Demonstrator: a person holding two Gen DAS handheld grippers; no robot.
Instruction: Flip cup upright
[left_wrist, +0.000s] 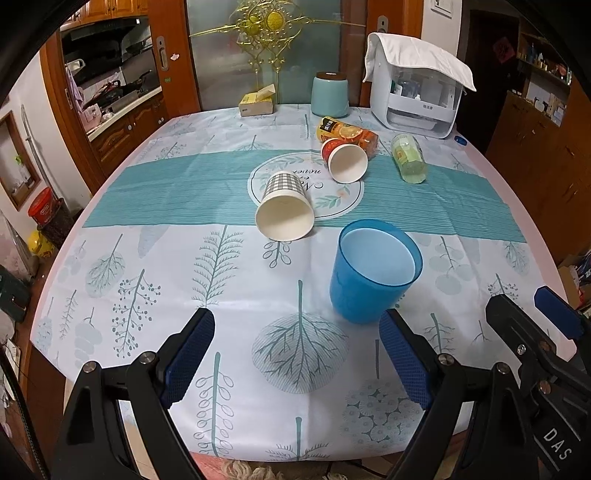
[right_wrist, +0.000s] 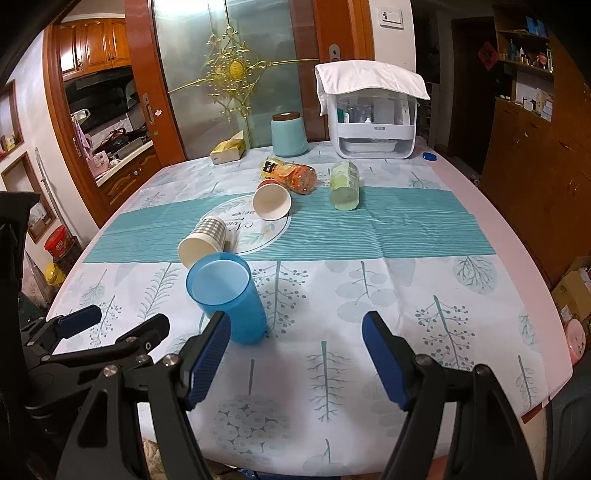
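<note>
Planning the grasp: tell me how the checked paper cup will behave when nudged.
The checked paper cup lies on its side, so it would probably roll in an arc. It looks empty and thin-walled: likely light, sliding easily on the tablecloth, crushing if squeezed hard.

My left gripper (left_wrist: 297, 360), black angular linkage arms, silver screw heads at pivots, blue ribbed finger pads (left_wrist: 190, 356), my right gripper (right_wrist: 295, 363), matching black frame, blue pads (right_wrist: 384, 360), white "DAS" lettering on its body.
</note>
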